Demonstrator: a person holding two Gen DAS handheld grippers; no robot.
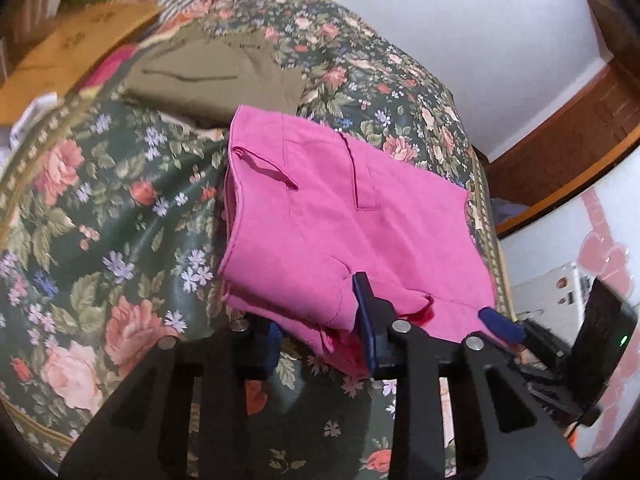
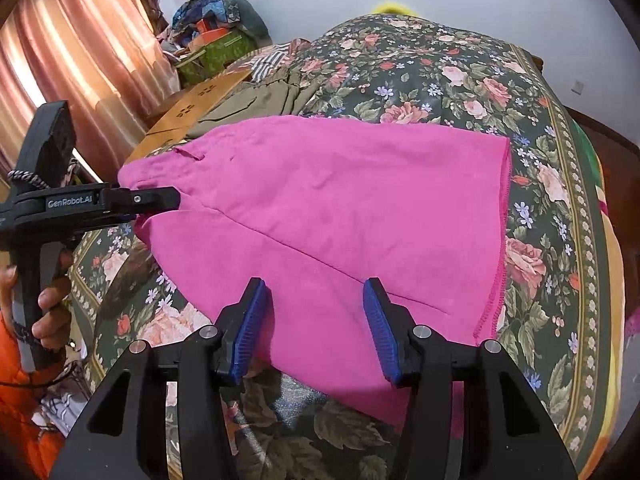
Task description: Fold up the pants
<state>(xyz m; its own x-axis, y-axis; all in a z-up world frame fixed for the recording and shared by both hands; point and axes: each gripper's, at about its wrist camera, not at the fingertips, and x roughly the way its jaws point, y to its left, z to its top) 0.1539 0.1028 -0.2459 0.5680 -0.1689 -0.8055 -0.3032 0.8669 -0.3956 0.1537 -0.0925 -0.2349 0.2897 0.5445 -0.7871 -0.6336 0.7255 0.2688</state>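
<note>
Pink, soft and matte, one pair of pants (image 2: 320, 216) lies folded on a floral bedspread (image 2: 460, 80), directly ahead of both tongs. The left gripper (image 1: 320, 320) is clamped on the waist corner, cloth bunched between its two ribbed blue pads (image 1: 366, 316); in the right wrist view its black arm meets the garment's left edge. The right gripper (image 2: 316, 328) stands with its jaws apart over the near hem, gripping nothing. Beyond, one olive garment (image 1: 216, 76) lies flat beside one cardboard box (image 2: 200, 100).
</note>
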